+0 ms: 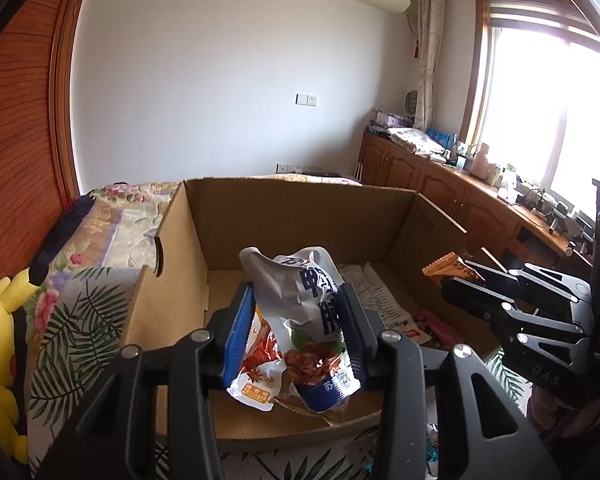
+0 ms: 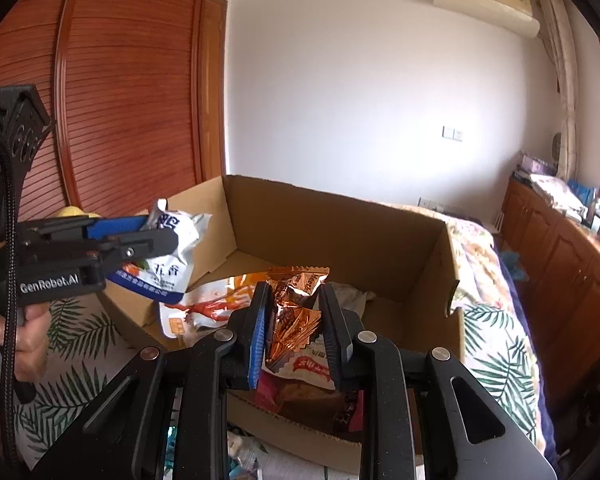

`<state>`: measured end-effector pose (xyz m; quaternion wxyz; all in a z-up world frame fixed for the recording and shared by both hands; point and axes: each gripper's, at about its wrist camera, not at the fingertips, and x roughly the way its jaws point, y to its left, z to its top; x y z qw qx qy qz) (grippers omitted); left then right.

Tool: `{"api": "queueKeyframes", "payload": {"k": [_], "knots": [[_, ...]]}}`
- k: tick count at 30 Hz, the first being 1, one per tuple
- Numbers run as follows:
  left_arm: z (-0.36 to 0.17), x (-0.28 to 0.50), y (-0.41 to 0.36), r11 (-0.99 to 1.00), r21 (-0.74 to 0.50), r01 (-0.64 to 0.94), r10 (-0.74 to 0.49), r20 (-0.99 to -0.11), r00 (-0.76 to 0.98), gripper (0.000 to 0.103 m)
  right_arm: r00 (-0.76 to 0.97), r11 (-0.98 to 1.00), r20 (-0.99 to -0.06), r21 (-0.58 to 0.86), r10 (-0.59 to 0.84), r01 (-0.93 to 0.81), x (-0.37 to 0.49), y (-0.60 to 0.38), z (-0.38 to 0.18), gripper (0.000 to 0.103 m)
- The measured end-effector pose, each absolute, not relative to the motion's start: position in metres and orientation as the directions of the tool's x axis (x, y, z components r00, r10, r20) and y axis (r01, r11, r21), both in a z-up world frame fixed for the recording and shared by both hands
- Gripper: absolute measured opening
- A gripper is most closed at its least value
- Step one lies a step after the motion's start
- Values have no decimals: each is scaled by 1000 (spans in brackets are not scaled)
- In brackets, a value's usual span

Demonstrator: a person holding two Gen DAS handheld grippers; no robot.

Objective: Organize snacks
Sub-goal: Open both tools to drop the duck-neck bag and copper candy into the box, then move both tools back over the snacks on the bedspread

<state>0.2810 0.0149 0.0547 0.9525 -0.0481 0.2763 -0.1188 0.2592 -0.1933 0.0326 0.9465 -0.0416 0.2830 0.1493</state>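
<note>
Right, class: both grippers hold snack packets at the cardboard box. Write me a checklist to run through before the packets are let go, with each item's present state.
1. Left gripper jaws clamped on the white packets: ok.
2. Right gripper jaws clamped on the copper foil packet: ok.
3. Cardboard box open at the top: ok.
4. White packets above the inside of the box: ok.
5. Foil packet above the inside of the box: ok.
6. Free floor space under each packet: cannot tell.

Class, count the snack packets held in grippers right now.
2. A white-and-blue packet is in the left gripper; a copper foil packet is in the right gripper. More packets lie in the box.
</note>
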Motion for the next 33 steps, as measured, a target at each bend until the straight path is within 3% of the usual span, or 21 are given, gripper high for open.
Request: {"api": "queueKeyframes", "payload": {"k": [18,33], "knots": [[44,289,3,972,-135,192,-234,-554,799,45,770,951,-580,31,267,-306,270,-187,25,26],[54,266,-1,972,-121,203,-236,-540,808,48,776,956,-577,29,255,-292,261,-187,30,39]]}}
